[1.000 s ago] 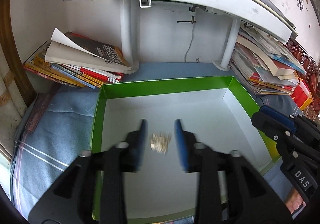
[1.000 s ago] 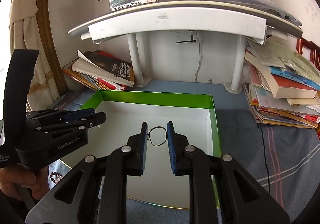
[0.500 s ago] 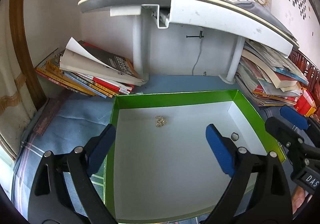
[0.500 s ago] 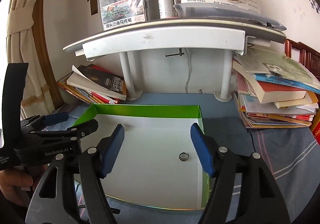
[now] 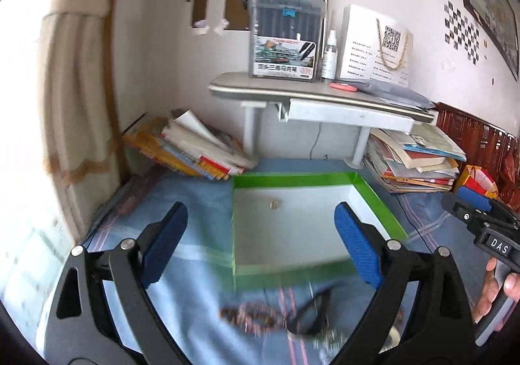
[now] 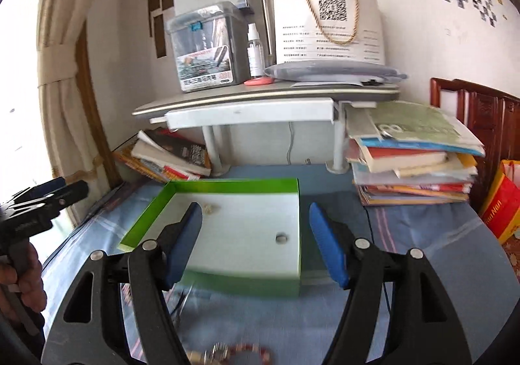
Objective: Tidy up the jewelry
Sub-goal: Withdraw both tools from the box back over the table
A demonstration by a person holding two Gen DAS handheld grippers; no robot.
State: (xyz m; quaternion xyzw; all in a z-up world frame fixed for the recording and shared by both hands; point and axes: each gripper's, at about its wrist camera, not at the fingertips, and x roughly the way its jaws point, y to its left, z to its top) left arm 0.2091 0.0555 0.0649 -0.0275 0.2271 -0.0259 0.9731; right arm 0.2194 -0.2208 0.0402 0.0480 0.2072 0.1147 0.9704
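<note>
A green box with a white floor (image 5: 380,205) (image 6: 146,212) sits on the blue cloth. A small gold piece (image 5: 273,204) (image 6: 210,209) lies near its back left. A small ring (image 6: 281,238) lies near its right wall. My left gripper (image 5: 260,244) is open and empty, above the box's near left corner. My right gripper (image 6: 255,243) is open and empty, above the box's near edge. A brown bead bracelet (image 5: 256,316) and a dark loop (image 5: 312,313) lie blurred on the cloth in front of the box. A red bead bracelet (image 6: 247,350) shows at the bottom.
A white shelf riser (image 5: 325,98) (image 6: 260,101) stands behind the box, loaded with a pen case and a paper bag. Book stacks lie at the left (image 5: 188,150) and at the right (image 6: 412,166). A curtain (image 5: 78,88) hangs at the left.
Both grippers opened, leaving the gold piece and the ring in the box, then pulled back and up. The jewelry on the cloth in front of the box has come into view.
</note>
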